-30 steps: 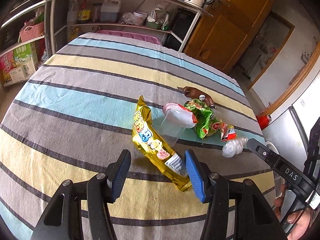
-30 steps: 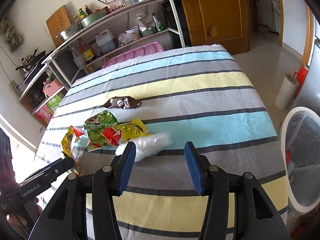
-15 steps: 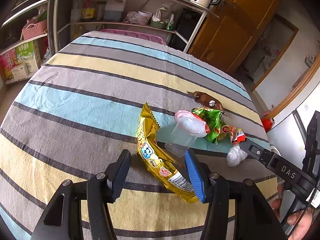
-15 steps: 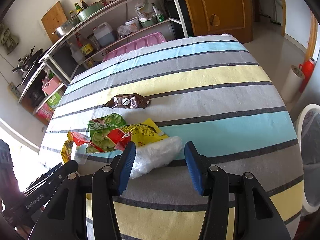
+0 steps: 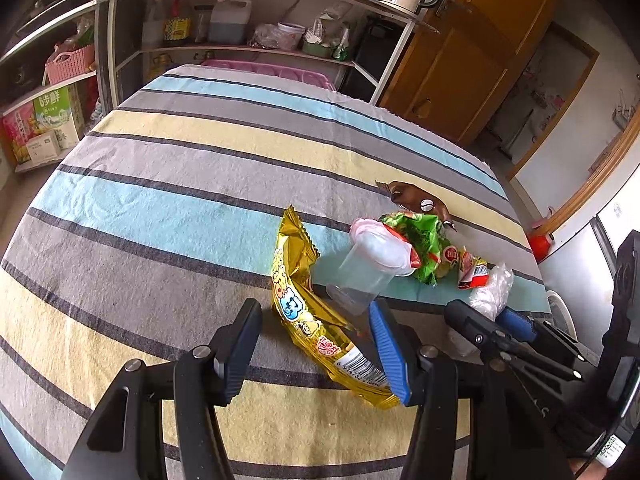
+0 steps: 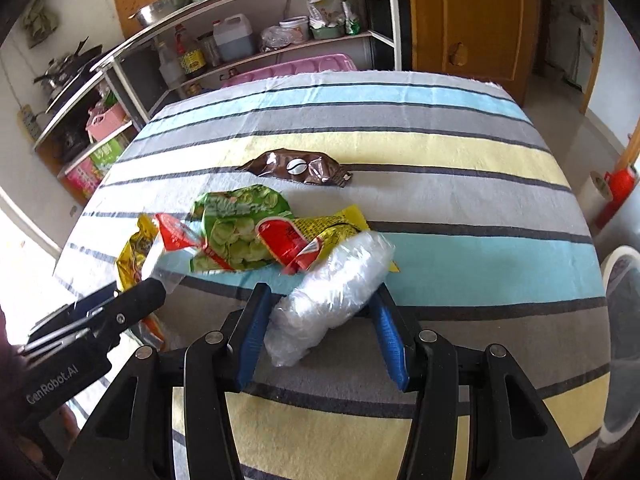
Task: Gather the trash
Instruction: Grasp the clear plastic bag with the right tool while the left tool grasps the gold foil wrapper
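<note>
Both grippers point steeply down over the near edge of the striped tablecloth [image 5: 168, 200].

Left gripper [image 5: 316, 344]: jaws parted, nothing clenched. The gold snack wrapper [image 5: 296, 300] lies between the fingers, its lower end by the right-hand pad; contact cannot be confirmed. A clear plastic cup [image 5: 368, 268] lies just beyond.

Right gripper [image 6: 320, 336]: jaws parted, straddling the crumpled clear plastic bag [image 6: 332, 292] near the cloth's right edge. The pads appear not to press it.

On the table [image 6: 460, 152], the coffee packet [image 6: 298, 168] lies behind the pea wrapper [image 6: 236, 228].
</note>
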Action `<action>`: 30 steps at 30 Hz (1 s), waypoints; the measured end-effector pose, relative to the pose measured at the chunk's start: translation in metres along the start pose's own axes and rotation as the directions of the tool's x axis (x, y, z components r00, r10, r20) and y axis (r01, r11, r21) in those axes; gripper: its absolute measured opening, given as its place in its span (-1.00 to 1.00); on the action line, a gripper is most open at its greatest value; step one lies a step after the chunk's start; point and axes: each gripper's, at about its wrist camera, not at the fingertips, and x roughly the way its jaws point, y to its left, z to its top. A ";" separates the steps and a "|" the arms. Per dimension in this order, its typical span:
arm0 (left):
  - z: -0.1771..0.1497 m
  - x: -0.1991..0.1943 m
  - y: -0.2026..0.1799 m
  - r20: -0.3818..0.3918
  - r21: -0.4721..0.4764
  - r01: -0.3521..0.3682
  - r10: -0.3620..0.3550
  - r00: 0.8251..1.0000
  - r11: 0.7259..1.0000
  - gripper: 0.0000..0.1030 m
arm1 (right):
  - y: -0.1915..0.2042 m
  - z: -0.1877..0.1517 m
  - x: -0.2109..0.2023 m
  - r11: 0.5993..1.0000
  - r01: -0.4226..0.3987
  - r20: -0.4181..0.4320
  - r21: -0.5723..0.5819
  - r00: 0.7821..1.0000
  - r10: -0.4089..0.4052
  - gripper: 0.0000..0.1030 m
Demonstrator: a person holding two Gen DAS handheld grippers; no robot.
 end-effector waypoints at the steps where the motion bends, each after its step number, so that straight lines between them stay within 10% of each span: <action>1: 0.000 0.000 0.000 -0.001 0.005 -0.002 0.002 1.000 1.000 0.08 | 0.001 -0.002 -0.001 1.000 -0.004 0.002 -0.003 1.000 0.004 -0.01; 11: -0.003 -0.002 0.001 -0.008 0.019 -0.022 0.022 1.000 1.000 -0.10 | -0.007 -0.013 -0.009 0.999 -0.041 0.021 -0.001 0.999 0.041 -0.46; 30: -0.031 -0.025 -0.007 -0.023 0.108 0.052 -0.050 0.998 0.993 -0.61 | -0.022 -0.042 -0.046 0.995 -0.100 0.089 -0.010 0.991 0.101 -0.48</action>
